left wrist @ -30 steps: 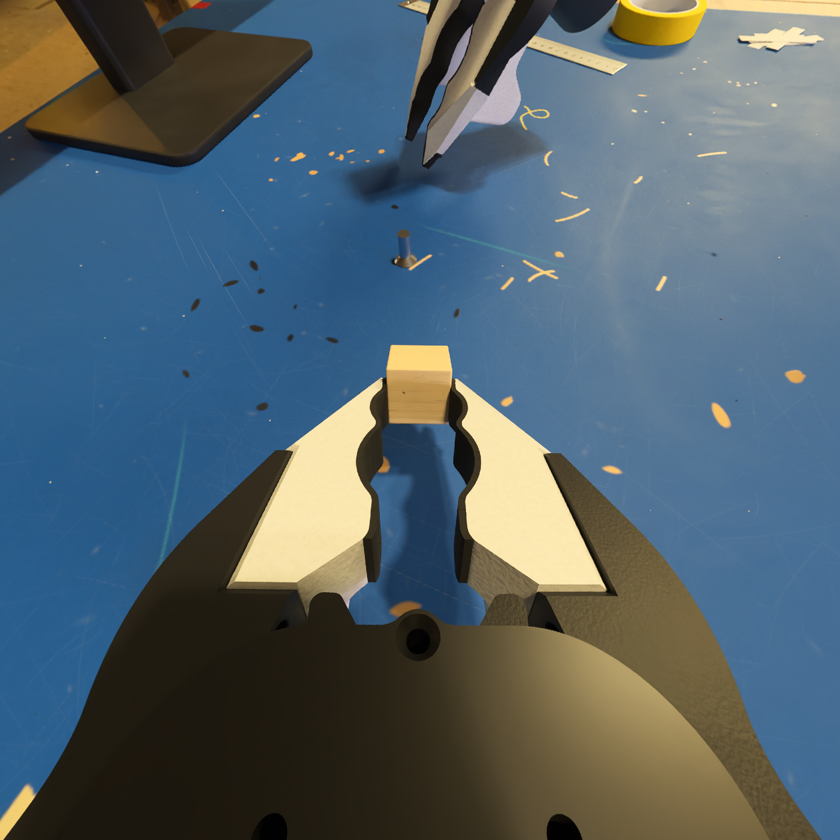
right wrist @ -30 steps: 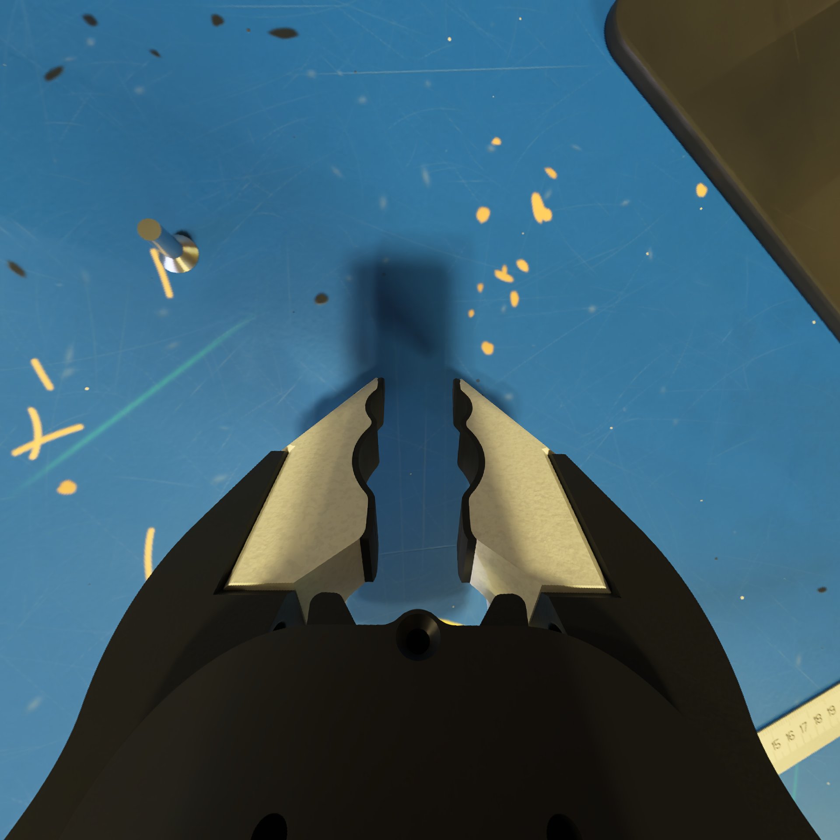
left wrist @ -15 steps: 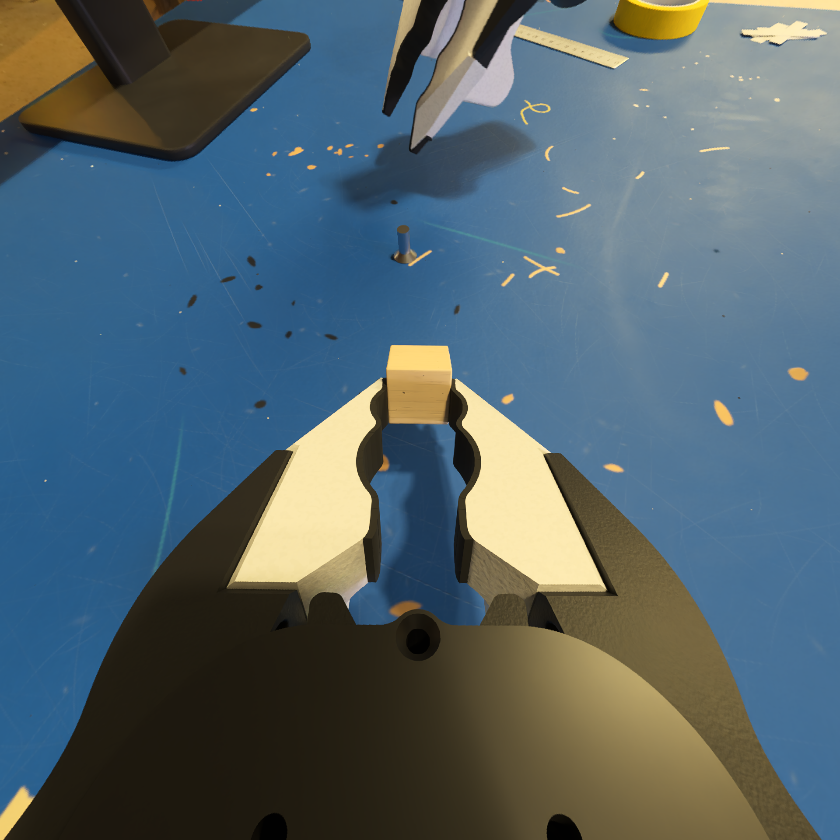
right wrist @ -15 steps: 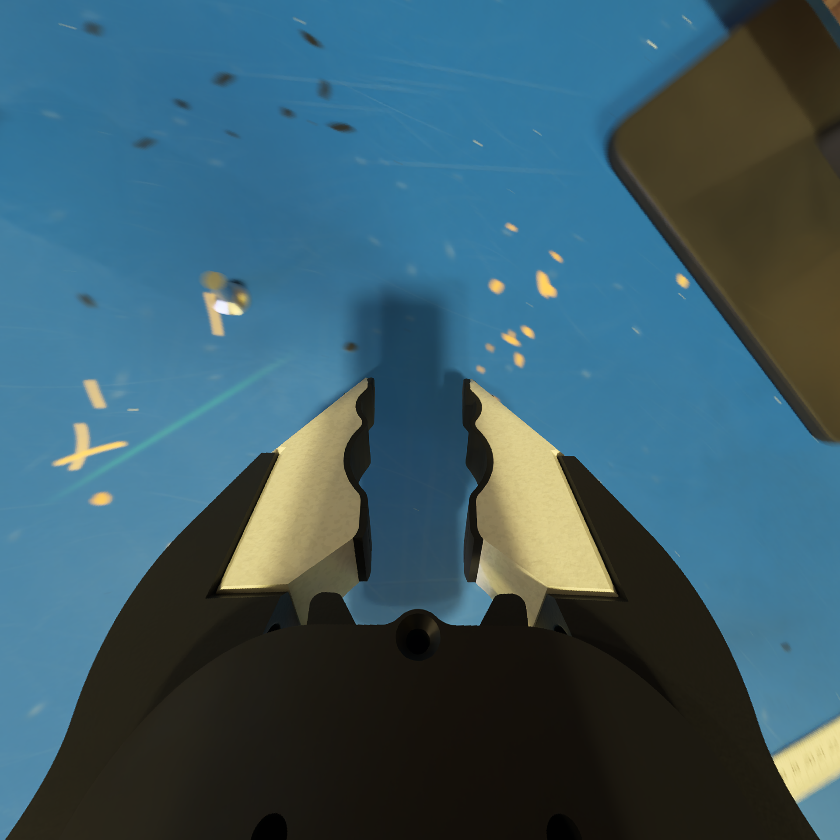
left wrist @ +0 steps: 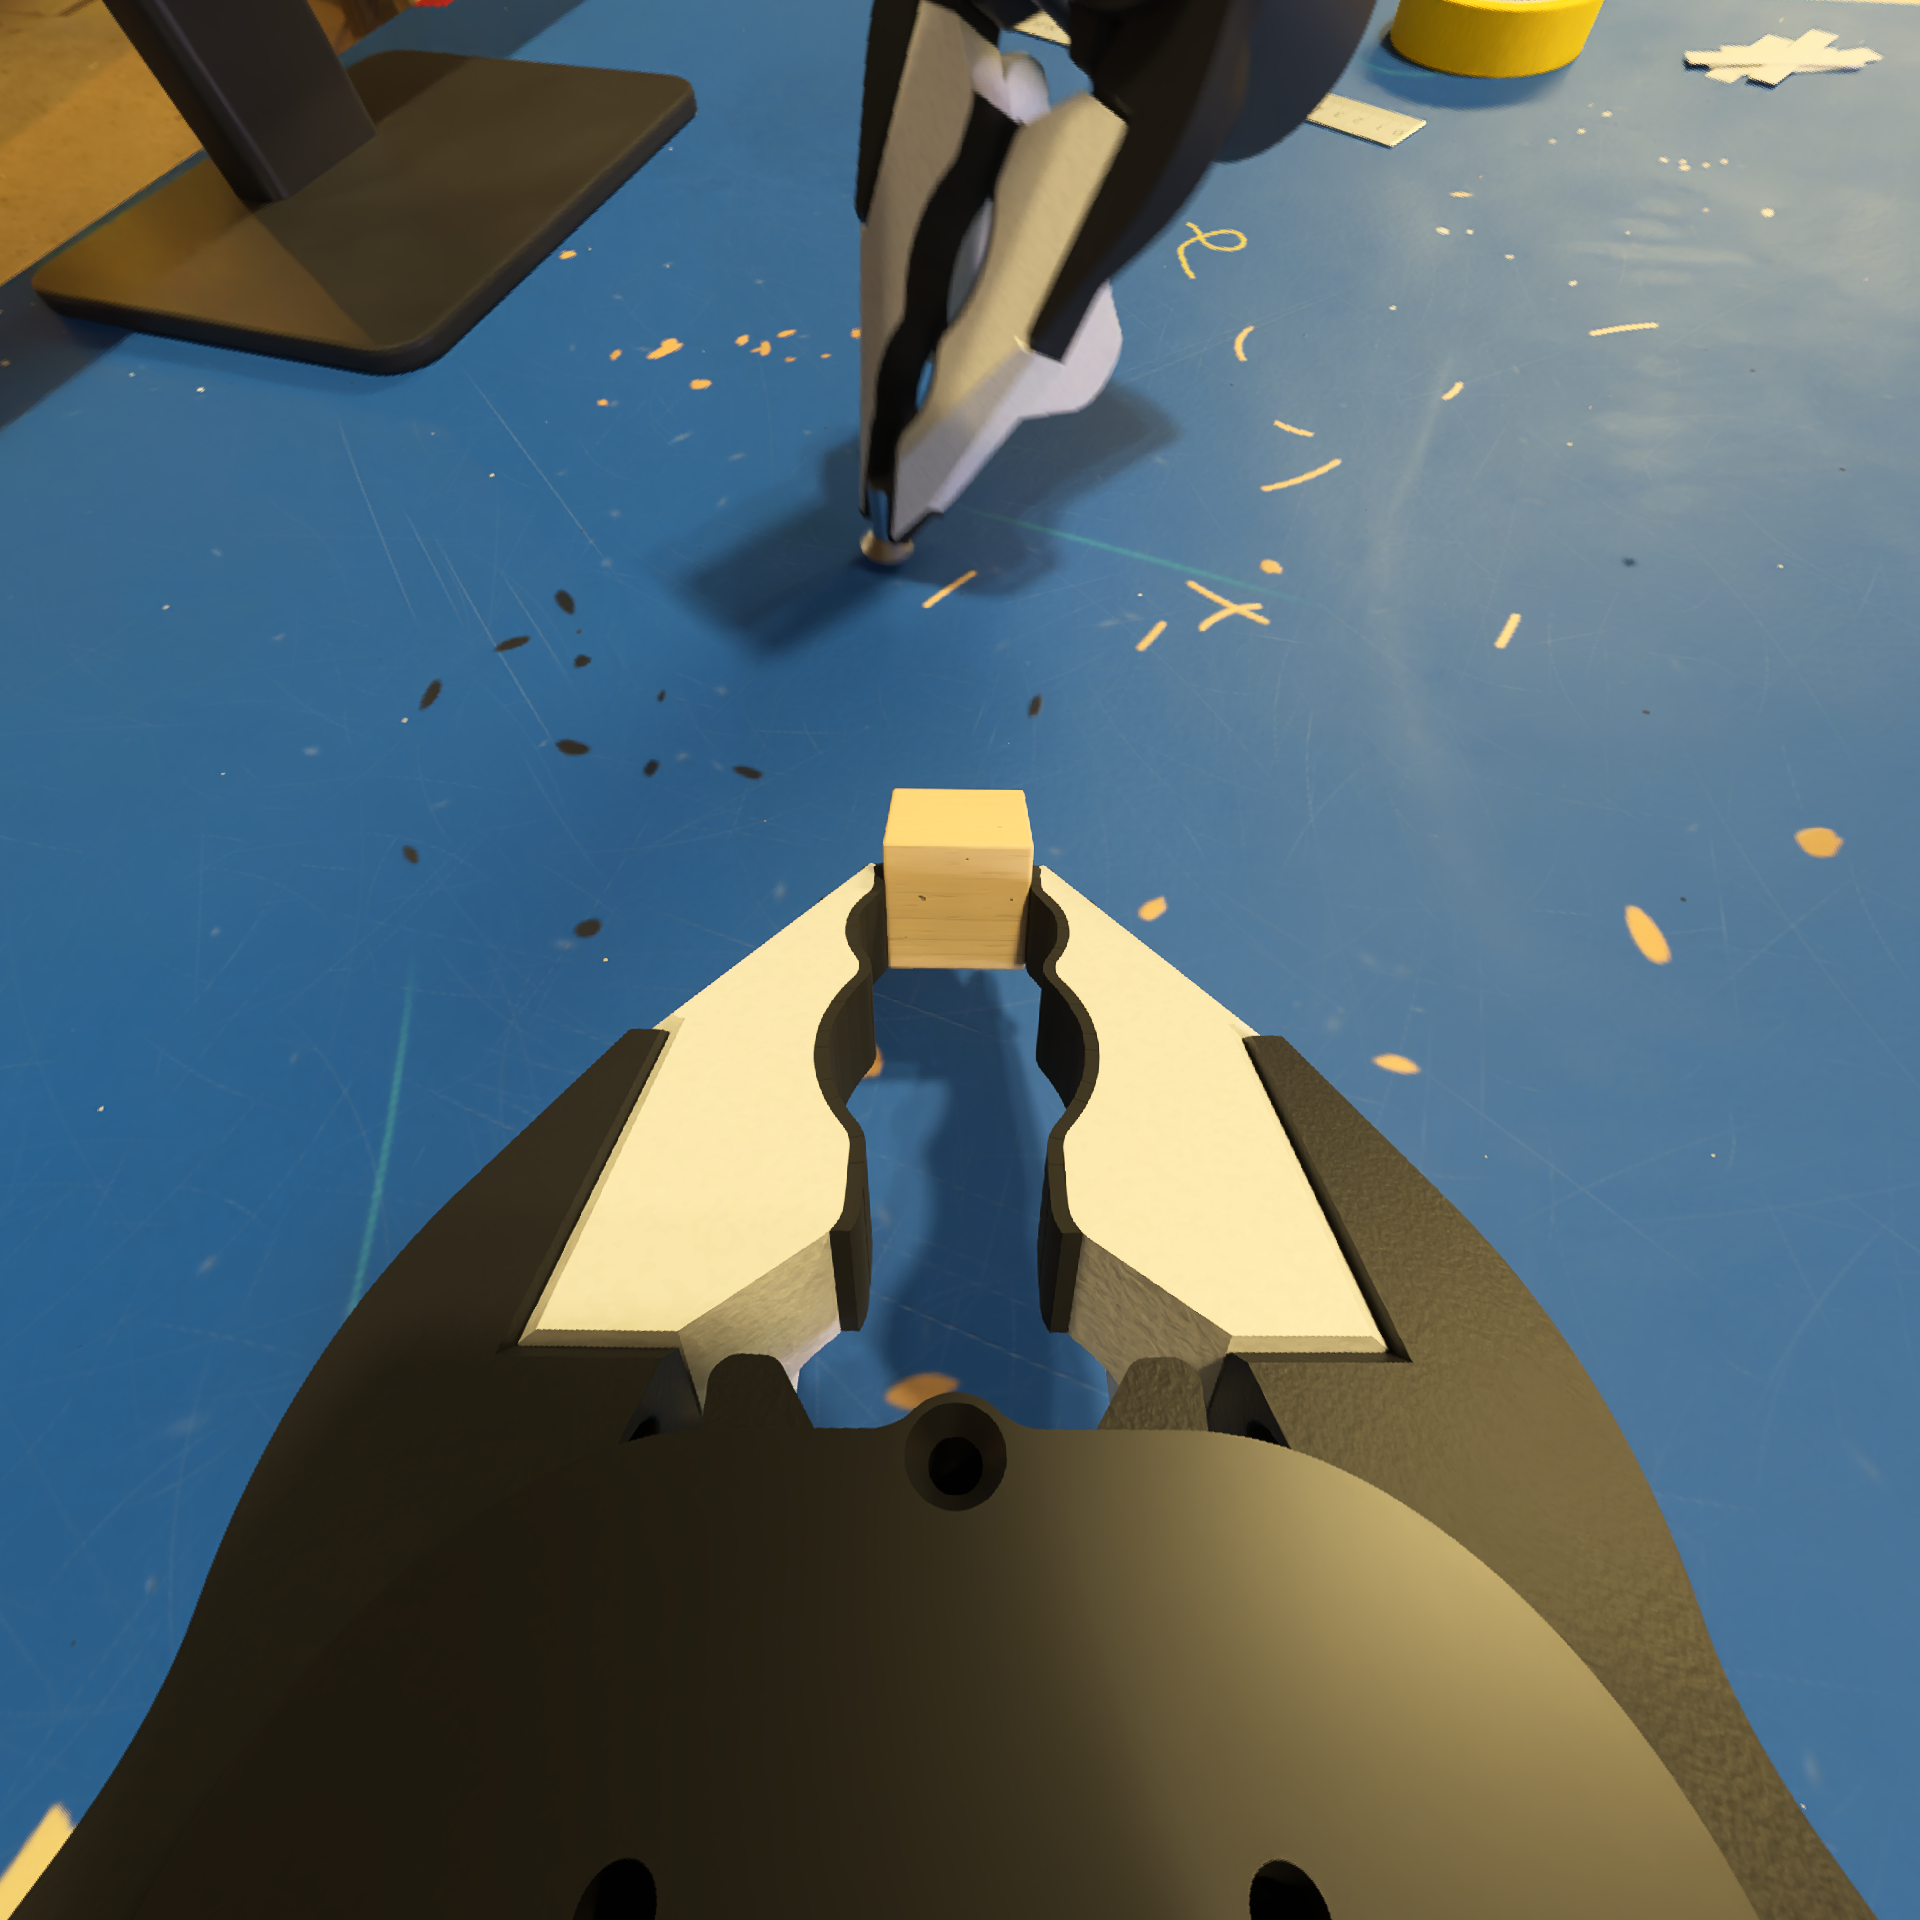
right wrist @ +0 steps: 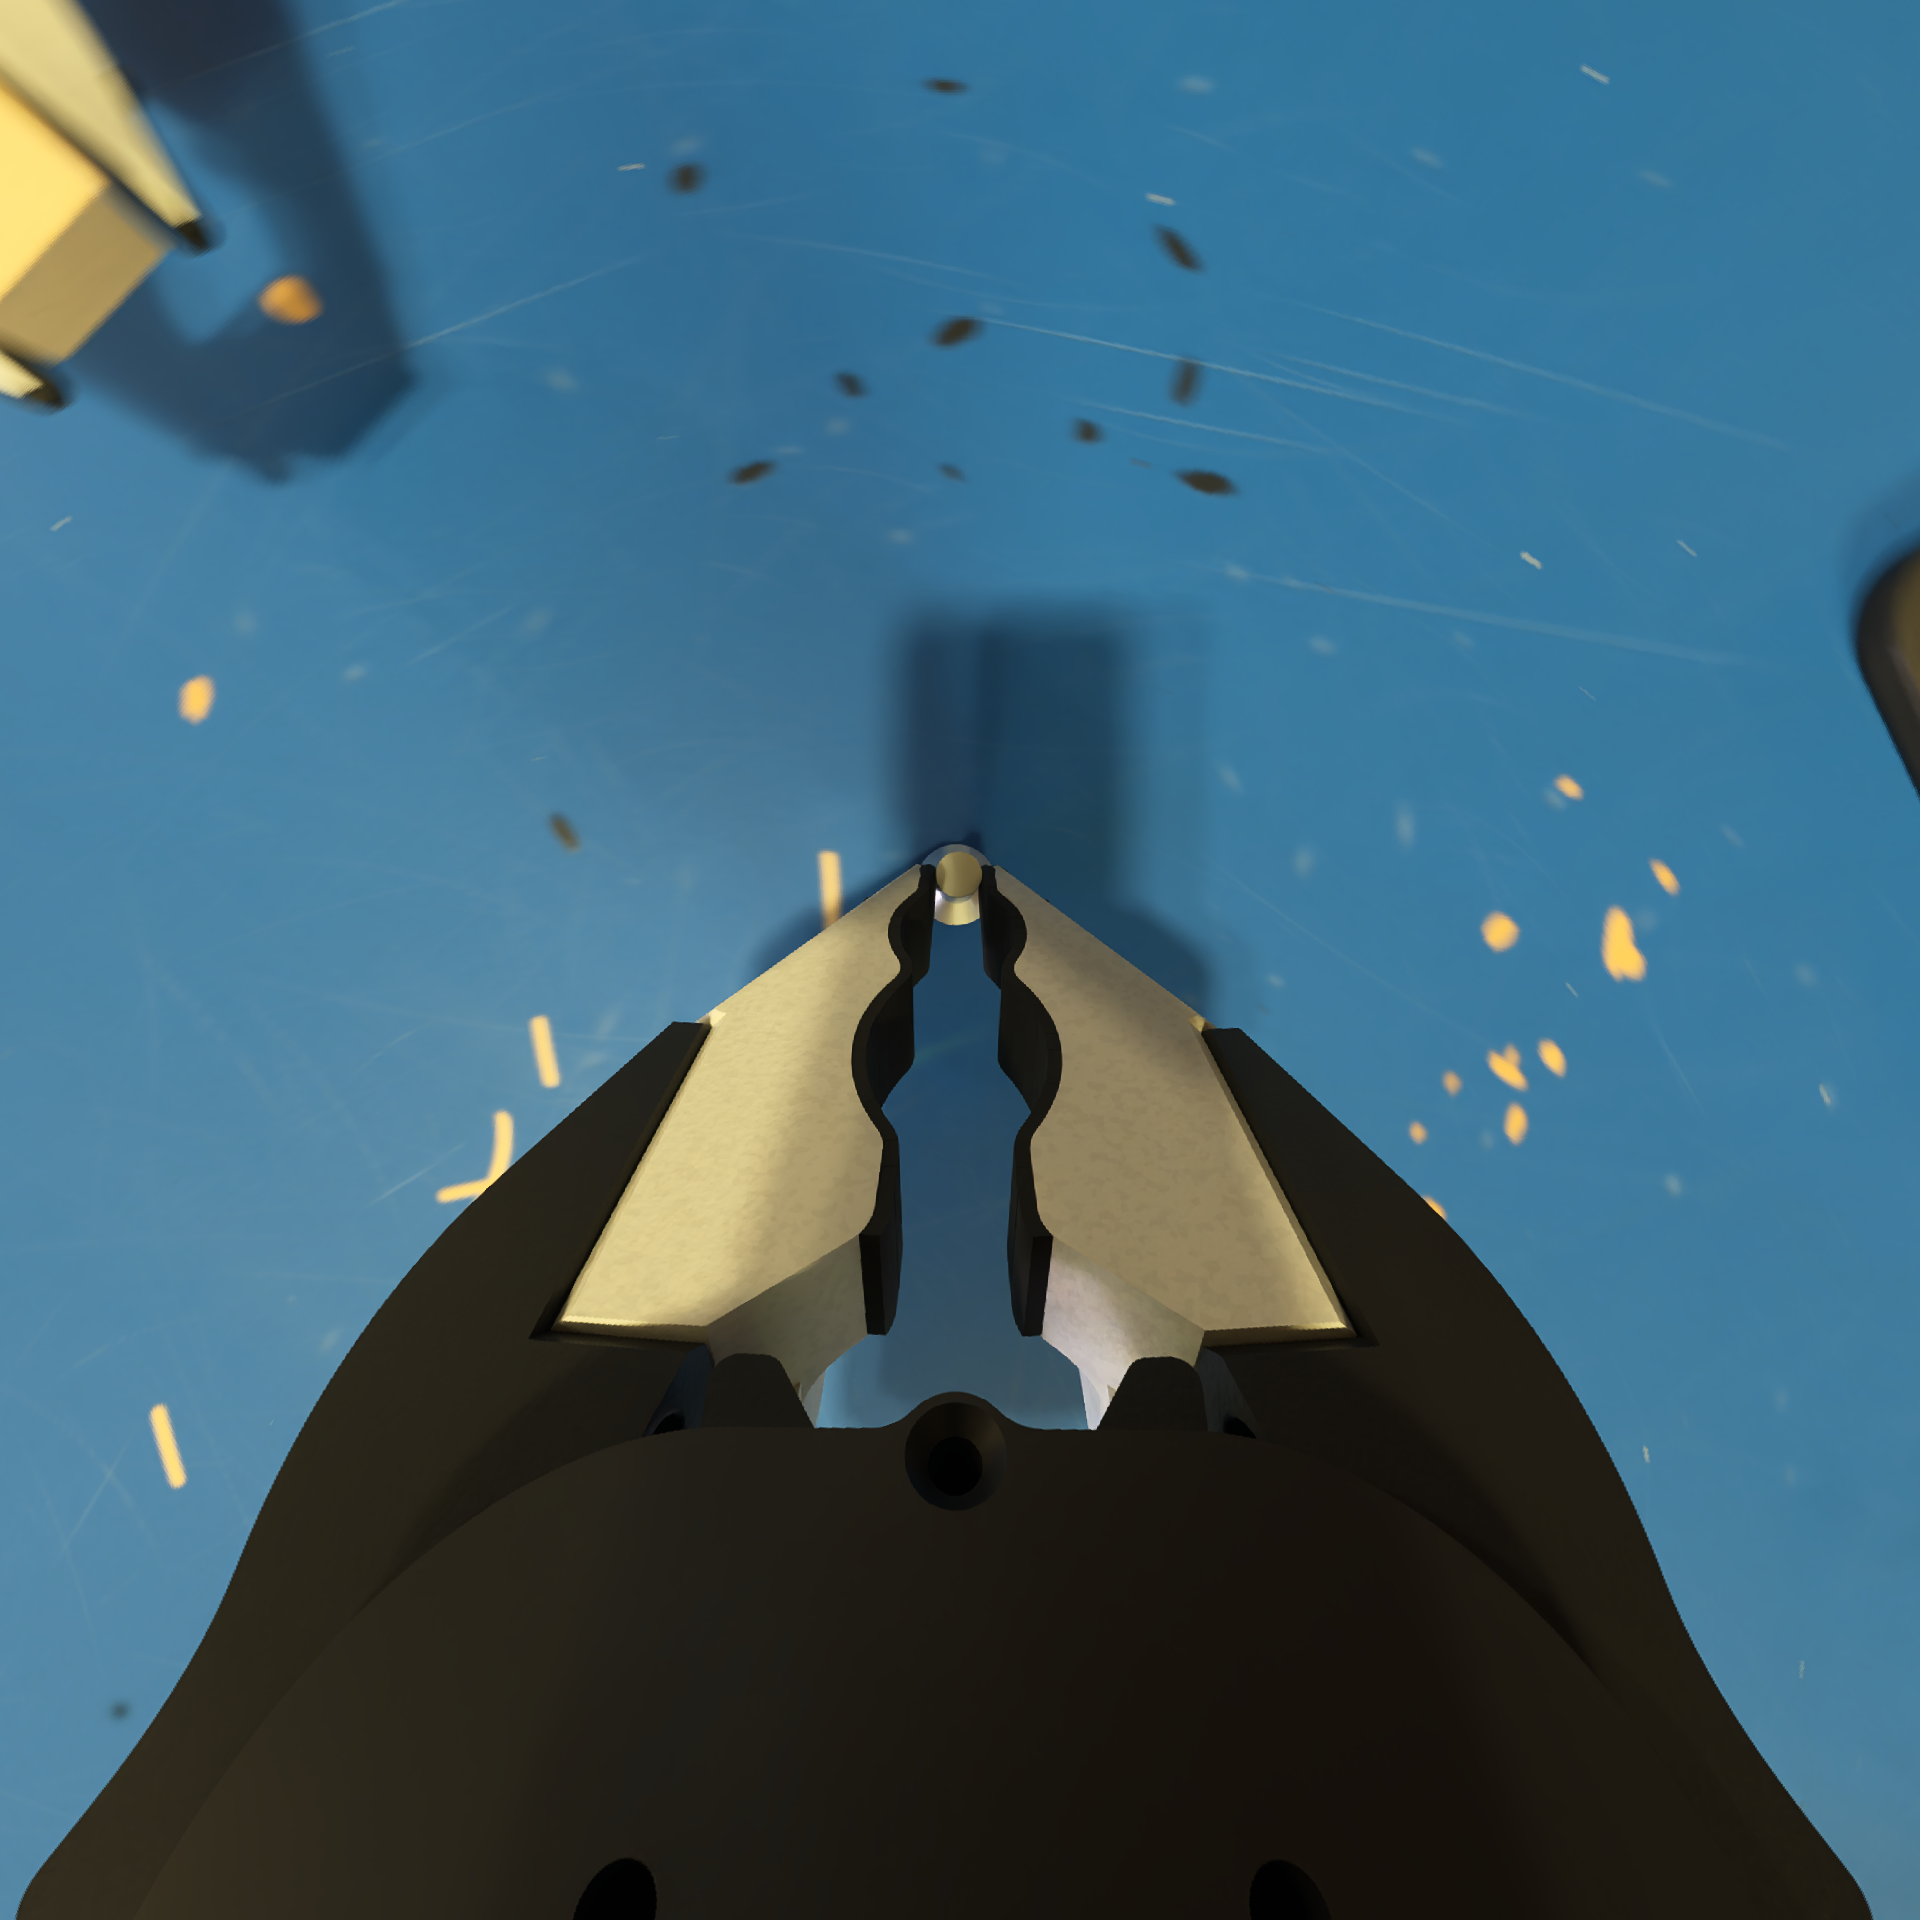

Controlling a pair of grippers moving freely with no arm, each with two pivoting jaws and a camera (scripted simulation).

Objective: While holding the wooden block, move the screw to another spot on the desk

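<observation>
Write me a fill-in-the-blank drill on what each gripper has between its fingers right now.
1. The left gripper is shut on the wooden ____.
2. The right gripper has its fingers closed on the ____, which stands head down on the blue desk.
3. Beyond the right gripper, at the far edge of the desk, lies a roll of ____ tape.
4. The black stand base lies on the ____ side of the left wrist view.

Missing words: block; screw; yellow; left
</observation>
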